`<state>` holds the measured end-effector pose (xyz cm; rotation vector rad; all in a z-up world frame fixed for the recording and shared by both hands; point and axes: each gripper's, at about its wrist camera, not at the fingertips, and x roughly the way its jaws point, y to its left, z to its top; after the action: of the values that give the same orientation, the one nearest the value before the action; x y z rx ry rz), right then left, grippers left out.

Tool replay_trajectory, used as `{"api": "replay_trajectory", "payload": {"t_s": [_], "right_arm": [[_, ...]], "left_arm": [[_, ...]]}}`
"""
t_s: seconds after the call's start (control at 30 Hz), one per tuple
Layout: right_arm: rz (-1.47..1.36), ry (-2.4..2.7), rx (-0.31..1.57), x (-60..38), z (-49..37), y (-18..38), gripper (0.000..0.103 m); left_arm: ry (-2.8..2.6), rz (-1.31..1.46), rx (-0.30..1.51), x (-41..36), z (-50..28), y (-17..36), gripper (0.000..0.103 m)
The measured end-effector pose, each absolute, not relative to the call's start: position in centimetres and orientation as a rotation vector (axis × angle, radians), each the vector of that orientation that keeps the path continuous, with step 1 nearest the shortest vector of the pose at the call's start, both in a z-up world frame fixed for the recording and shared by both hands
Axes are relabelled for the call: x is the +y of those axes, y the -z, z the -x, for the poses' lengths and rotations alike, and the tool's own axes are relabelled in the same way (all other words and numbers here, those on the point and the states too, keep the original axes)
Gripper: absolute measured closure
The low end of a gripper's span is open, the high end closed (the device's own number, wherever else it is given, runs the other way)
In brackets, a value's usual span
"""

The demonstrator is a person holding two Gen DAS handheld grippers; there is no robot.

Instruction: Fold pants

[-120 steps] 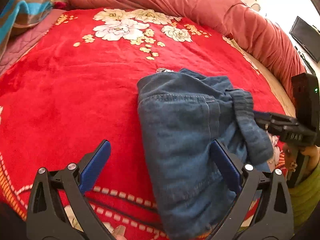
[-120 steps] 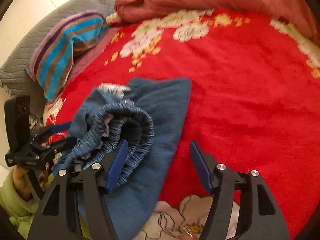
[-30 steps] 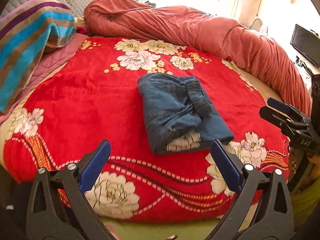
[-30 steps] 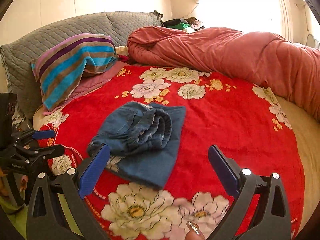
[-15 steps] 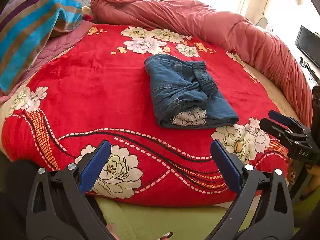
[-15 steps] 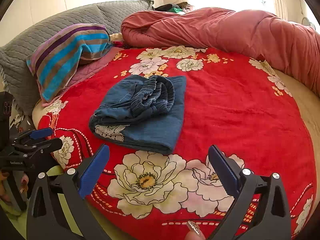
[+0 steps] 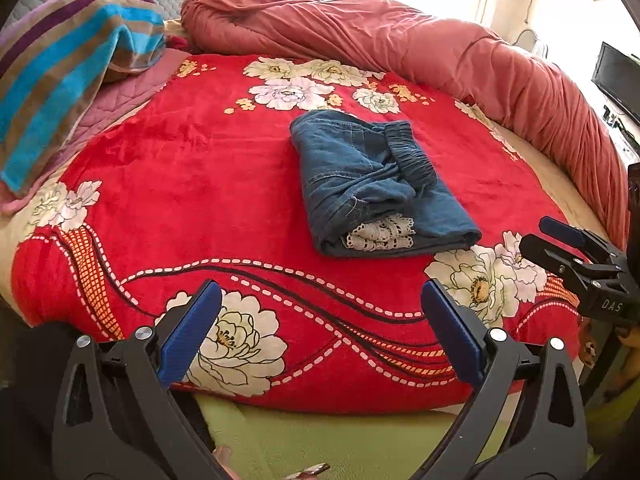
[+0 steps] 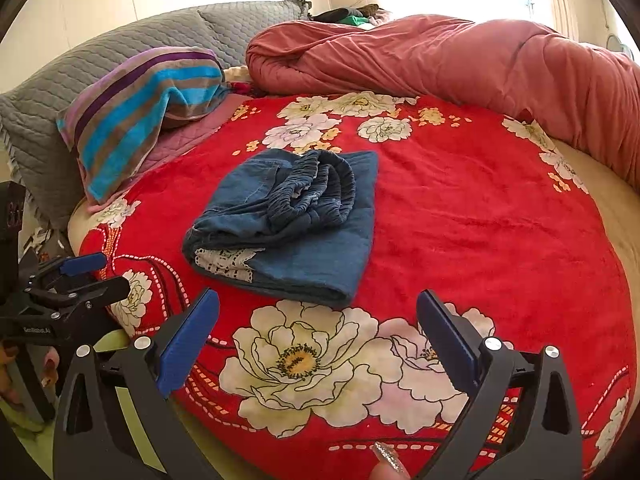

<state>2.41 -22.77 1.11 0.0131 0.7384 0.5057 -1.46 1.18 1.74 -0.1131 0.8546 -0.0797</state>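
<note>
The blue denim pants [image 7: 372,184] lie folded in a compact bundle on the red floral blanket [image 7: 180,184]. Their elastic waistband sits on top and white lace trim shows at the near end. They also show in the right wrist view [image 8: 288,224]. My left gripper [image 7: 320,332] is open and empty, held back over the bed's near edge. My right gripper [image 8: 318,336] is open and empty, also back from the pants. Each gripper shows in the other's view, the right one [image 7: 580,256] and the left one [image 8: 80,280], both open.
A rolled pink-red duvet [image 8: 440,56] lies along the far side of the bed. A striped blue, brown and purple towel [image 8: 140,100] rests on grey pillows [image 8: 48,120] at the left. A dark screen [image 7: 616,76] stands at the far right.
Both grippers have let go of the pants and pulled back from the bed. The folded pants lie still on the blanket and look smaller now.
</note>
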Motion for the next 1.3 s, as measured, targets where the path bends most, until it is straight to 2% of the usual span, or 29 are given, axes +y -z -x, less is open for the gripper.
{"api": "replay_trajectory", "payload": {"t_s": [1.3], "right_arm": [[-0.003, -0.497, 0.741, -22.92, -2.62, -1.27, 0.005]], "left_arm": [[0.063, 0.136, 0.859, 1.82, 1.58, -1.89, 0.010]]}}
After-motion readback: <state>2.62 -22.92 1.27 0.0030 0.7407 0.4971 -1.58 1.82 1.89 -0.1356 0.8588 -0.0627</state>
